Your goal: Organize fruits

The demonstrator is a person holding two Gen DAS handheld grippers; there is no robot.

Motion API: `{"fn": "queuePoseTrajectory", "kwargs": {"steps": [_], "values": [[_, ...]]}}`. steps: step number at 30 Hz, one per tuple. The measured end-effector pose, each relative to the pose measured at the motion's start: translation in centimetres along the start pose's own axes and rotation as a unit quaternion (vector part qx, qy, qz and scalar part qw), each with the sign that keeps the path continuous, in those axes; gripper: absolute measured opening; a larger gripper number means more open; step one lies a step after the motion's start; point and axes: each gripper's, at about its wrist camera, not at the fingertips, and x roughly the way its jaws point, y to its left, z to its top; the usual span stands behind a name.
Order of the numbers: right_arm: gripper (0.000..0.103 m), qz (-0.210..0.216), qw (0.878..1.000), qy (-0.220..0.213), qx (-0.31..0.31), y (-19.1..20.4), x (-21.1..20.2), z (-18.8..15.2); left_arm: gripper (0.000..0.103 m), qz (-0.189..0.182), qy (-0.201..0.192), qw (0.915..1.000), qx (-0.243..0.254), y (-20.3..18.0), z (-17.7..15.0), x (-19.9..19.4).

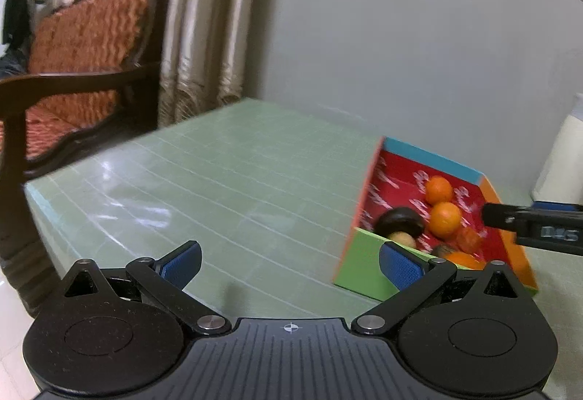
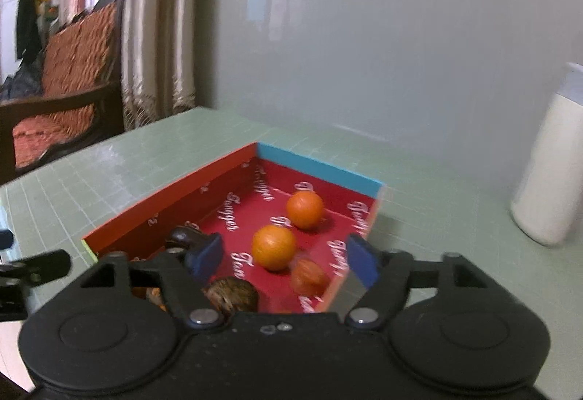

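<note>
- We look along our right hand-held gripper [image 2: 284, 259] as it hangs over the near end of a shallow box [image 2: 320, 164] on the green gridded bench [image 2: 145, 159]; its blue pads stand wide apart and press on nothing.
- Between and just below those pads a small reddish-orange fruit [image 2: 308, 278] shows as a blur above the box's red printed floor, touching neither pad.
- Two oranges [image 2: 273, 247] sit farther in, one near the middle of the box and the other closer to the blue far wall, apart from each other.
- A dark fruit [image 2: 182, 236] lies against the red left wall, partly hidden by the left finger; a brown, rough-skinned fruit [image 2: 231, 294] rests at the near end, just above the gripper body.
- From the left wrist view, our left hand-held gripper [image 1: 289, 263] hovers over bare bench to the left of the box, jaws spread wide and empty.
- That view shows the box's green near wall just beside the right pad, and the black tip of the right hand-held gripper reaching in over the orange side wall.
- A white bottle [image 2: 550, 163] stands on the bench to the right of the box, near the grey wall [image 2: 364, 35].
- An armchair [image 1: 87, 53] with an orange patterned cushion and pale curtains [image 1: 204, 28] fill the background left.
</note>
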Motion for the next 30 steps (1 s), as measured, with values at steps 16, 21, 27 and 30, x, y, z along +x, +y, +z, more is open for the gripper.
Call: {"fn": "queuePoseTrajectory", "kwargs": {"steps": [16,21,27,30], "values": [[0.103,-0.124,0.987,-0.001,0.1,-4.1,-11.4,-5.3,0.103,-0.048,0.003,0.9941,0.097,-9.4,1.0,-7.4],[0.103,-0.138,0.985,-0.007,0.104,-4.1,-12.8,-5.8,0.103,-0.057,-0.002,0.9929,0.105,-10.2,0.6,-9.1],[0.103,-0.132,0.986,-0.014,0.103,-3.5,-13.4,-5.9,0.103,-0.051,-0.003,0.9936,0.101,-9.7,0.5,-9.6],[0.103,-0.127,0.987,-0.014,0.099,-3.1,-13.4,-5.7,0.103,-0.045,-0.006,0.994,0.1,-9.5,0.6,-9.5]]}}
